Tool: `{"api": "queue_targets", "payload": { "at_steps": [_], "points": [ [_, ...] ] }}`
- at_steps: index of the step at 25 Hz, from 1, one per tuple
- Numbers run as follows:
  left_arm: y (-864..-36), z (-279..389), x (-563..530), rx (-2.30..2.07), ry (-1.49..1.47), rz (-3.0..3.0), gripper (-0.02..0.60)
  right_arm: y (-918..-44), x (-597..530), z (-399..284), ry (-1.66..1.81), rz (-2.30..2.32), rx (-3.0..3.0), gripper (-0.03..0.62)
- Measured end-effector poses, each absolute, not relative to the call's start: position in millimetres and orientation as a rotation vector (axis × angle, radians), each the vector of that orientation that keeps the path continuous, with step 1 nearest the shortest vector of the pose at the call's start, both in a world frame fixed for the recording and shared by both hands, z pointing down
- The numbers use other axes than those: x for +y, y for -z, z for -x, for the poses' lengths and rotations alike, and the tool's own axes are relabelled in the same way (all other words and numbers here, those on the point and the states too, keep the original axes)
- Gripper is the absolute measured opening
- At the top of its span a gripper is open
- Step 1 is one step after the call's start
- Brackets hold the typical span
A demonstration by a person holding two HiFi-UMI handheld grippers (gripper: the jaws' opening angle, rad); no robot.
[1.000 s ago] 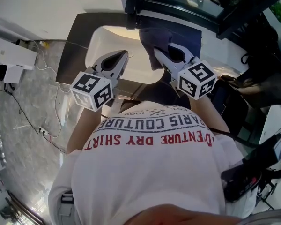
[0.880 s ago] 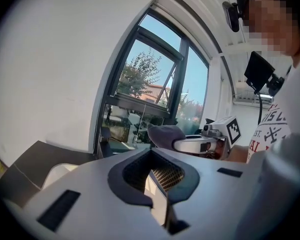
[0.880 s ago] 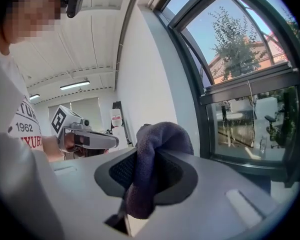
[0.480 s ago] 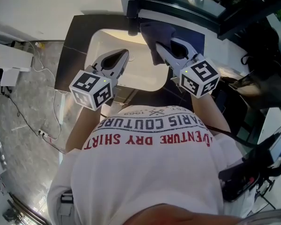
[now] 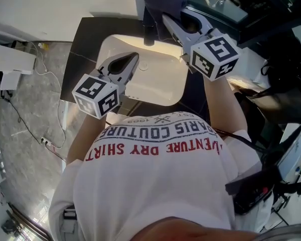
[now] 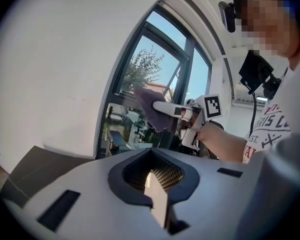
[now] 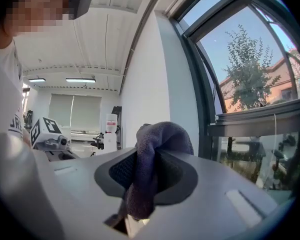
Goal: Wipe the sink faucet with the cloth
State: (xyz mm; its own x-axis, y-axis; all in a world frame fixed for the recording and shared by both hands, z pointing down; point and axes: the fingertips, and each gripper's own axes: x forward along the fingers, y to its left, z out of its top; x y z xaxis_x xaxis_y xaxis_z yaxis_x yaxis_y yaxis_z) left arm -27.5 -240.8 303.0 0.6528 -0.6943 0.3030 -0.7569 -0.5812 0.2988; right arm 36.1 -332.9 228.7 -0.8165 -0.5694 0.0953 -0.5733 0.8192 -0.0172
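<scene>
Pinching cloth [image 7: 151, 151], right hand-held gripper [image 5: 166, 20] hung just right of upright faucet [image 5: 149, 32], nearer than left hand-held gripper [image 5: 133, 59], pressed together, empty

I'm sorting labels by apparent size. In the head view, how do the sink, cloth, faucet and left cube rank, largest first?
1. Sink: clearly the largest.
2. Left cube and cloth: they look about alike, and the cube is nearer the camera, so I leave them unranked.
3. Faucet: the smallest.
</scene>
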Motion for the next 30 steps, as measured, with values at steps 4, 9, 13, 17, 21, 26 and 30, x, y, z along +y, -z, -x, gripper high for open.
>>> {"api": "queue_targets", "payload": {
  "at_steps": [4,9,13,17,21,26,30],
  "points": [
    [-314,40,-257,-1.125,-0.197,-2.431,0.002,-261,-358,-11,-0.132,-0.883,-2.873,0.075],
    [-330,51,-272,-1.11,-0.204,-2.401,0.002,-313,-375,12,-0.171,-0.826,-2.776,0.075],
    [-342,60,-281,-1.1,-0.214,-2.383,0.002,-348,-384,24,-0.209,-0.791,-2.711,0.075],
    [-350,68,-288,-1.102,-0.214,-2.366,0.002,-360,-392,27,-0.23,-0.784,-2.688,0.075],
    [-356,74,-288,-1.097,-0.215,-2.353,0.001,-363,-396,29,-0.256,-0.755,-2.687,0.075],
    [-361,75,-290,-1.084,-0.223,-2.351,0.002,-362,-417,24,-0.271,-0.809,-2.673,0.075],
    [-361,77,-290,-1.084,-0.223,-2.351,0.002,-361,-437,21,-0.273,-0.861,-2.659,0.075]
  ]
}}
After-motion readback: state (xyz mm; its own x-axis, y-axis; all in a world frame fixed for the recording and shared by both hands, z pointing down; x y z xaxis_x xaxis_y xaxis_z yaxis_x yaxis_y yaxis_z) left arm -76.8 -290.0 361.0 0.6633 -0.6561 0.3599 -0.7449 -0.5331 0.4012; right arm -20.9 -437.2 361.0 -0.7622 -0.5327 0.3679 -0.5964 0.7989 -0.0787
